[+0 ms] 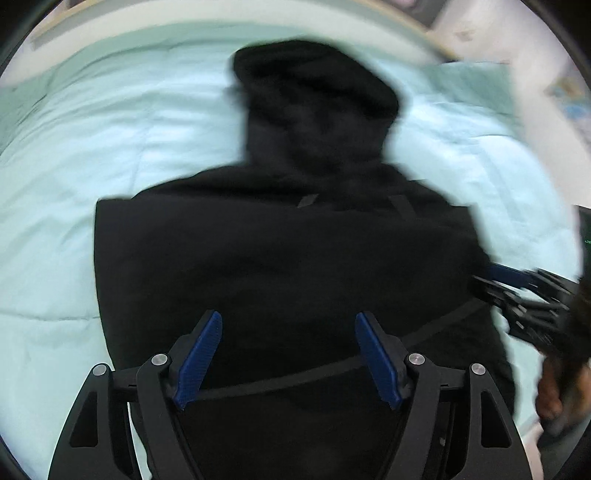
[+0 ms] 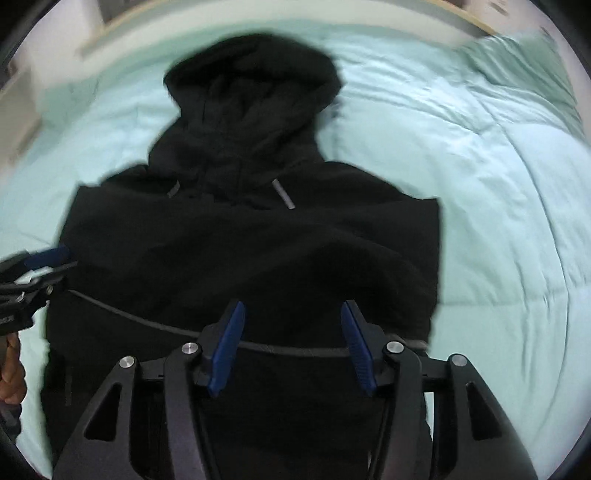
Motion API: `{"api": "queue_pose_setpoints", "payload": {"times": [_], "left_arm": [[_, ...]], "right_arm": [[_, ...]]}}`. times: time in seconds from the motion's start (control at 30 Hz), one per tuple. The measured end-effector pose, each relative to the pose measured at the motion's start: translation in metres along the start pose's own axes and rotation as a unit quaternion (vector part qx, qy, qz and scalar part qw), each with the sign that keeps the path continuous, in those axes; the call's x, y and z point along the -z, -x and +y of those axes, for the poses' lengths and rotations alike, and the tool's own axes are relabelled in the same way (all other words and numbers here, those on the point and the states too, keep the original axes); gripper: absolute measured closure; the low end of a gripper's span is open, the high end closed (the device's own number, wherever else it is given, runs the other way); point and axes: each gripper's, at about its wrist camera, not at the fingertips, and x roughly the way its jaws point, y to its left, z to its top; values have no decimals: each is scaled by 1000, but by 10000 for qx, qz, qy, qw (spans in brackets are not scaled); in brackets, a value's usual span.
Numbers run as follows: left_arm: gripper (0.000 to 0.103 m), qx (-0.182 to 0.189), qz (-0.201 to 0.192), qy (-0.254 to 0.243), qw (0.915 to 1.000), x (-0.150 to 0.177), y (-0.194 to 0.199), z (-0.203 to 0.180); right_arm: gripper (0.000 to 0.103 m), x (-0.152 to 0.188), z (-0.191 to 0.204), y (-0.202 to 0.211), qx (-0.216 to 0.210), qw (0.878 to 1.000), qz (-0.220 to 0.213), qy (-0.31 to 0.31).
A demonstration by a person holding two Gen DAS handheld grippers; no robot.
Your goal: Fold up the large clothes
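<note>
A black hoodie [image 1: 280, 240] lies flat on a pale mint bedspread [image 1: 74, 166], hood pointing away, sleeves folded in over the body. It also shows in the right wrist view [image 2: 251, 236], with two grey drawstring tips below the hood. My left gripper [image 1: 288, 321] is open and empty, above the hoodie's lower part near the hem seam. My right gripper [image 2: 291, 310] is open and empty, also above the hem seam. The right gripper shows in the left wrist view [image 1: 517, 291] at the hoodie's right edge. The left gripper shows in the right wrist view [image 2: 40, 266] at the hoodie's left edge.
The bedspread [image 2: 498, 184] stretches out on all sides of the hoodie. A pale wall and a wooden bed edge [image 2: 110, 26] run along the far side. A rumpled fold of bedding [image 2: 517, 62] lies at the far right. Both views are motion-blurred.
</note>
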Motion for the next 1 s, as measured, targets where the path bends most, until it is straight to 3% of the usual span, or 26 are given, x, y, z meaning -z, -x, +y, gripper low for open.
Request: {"api": "queue_pose_setpoints", "payload": {"times": [0.07,0.1,0.17,0.3,0.5,0.57,0.7,0.8,0.9,1.0], "left_arm": [[27,-255,58,-24,9997,-1,-22,11],[27,-353,145,-38,9993,-2,-32,15],[27,-350,295,93,9989,-4,-45,24],[27,-498,402,-25,9979,-10,-42,18],[27,446,-100,42,9989,9,32,22],[27,518,-165,97,9985,18,42,24],[29,301,229,252,9990,40,12,39],[29,-165,338,-350,9987,46,-9,25],[29,-476,422,-853,9943,46,-6,11],[29,-408,265,-846,9952,37,16,9]], "right_arm": [[47,2,1,-37,243,9991,318,104],[47,6,-5,-52,122,9989,448,42],[47,9,-14,-61,-150,9989,427,-94],[47,4,-16,-52,35,9986,530,-43],[47,20,-36,15,191,9998,73,14],[47,27,-38,14,275,9996,107,5],[56,40,-39,-23,343,9980,518,-86],[56,55,-45,-28,177,9977,605,-240],[56,50,-49,-21,154,9969,711,-283],[56,26,-46,-25,188,9965,785,-202]]}}
